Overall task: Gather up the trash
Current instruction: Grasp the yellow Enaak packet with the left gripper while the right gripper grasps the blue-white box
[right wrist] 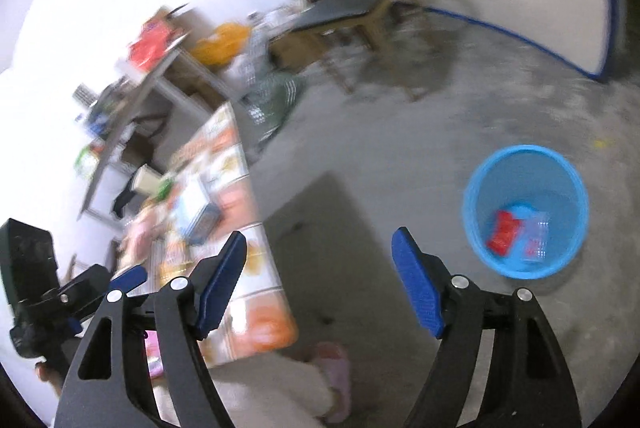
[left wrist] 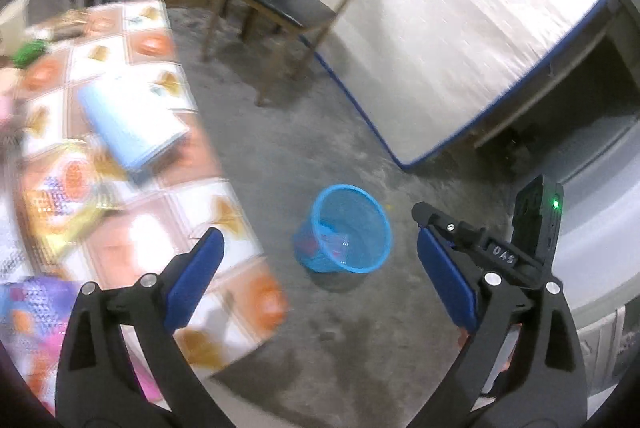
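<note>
Nearest the lens, the left gripper (left wrist: 318,240) stands with its blue pads spread wide and nothing between them; the right gripper (right wrist: 320,268) is likewise parted and empty. Both point down at a slant over the grey concrete floor (left wrist: 280,155).

Largest in the room is a white mattress (left wrist: 460,19) with blue piping, leaning upright at the far side. Next comes the table (left wrist: 132,163), covered in a tiled orange-and-white cloth, its top crowded with blurred packets and a pale blue box (left wrist: 120,119) (the blur hides what the packets are). A wooden chair (left wrist: 288,7) with a dark seat stands on the floor between table and mattress.

The blue basket (right wrist: 526,211) sits on the floor, well apart from the table. Inside it lie a red wrapper (right wrist: 505,232) and a clear wrapper (right wrist: 536,236), side by side at the bottom. A pink slipper (right wrist: 338,376) shows at the lower edge of the right wrist view.
</note>
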A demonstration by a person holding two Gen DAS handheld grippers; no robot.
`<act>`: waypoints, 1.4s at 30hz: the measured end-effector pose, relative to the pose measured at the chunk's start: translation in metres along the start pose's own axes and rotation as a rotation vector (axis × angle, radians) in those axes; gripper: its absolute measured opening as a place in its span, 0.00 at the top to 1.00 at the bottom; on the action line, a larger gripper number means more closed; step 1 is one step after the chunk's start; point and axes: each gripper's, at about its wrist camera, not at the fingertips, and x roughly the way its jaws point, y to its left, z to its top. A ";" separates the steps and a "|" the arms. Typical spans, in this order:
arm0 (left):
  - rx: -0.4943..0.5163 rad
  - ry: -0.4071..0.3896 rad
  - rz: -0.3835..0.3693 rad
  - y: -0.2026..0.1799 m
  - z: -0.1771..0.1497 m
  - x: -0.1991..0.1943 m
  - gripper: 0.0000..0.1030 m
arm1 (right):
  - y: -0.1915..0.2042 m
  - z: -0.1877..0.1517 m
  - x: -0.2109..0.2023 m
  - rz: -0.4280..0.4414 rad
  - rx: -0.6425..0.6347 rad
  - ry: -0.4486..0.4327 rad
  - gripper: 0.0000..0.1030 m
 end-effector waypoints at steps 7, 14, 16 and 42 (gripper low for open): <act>-0.035 -0.054 0.060 0.075 0.002 -0.071 0.08 | 0.072 0.000 0.041 0.077 -0.122 0.086 0.29; 0.103 -0.035 0.173 0.109 0.005 -0.073 0.08 | 0.147 0.007 0.091 0.051 -0.308 0.171 0.29; 0.197 0.003 0.220 0.111 0.008 -0.059 0.08 | 0.170 0.009 0.106 0.035 -0.384 0.200 0.26; 0.338 0.329 0.335 0.137 0.025 0.046 0.47 | 0.227 0.024 0.278 -0.175 -0.652 0.515 0.29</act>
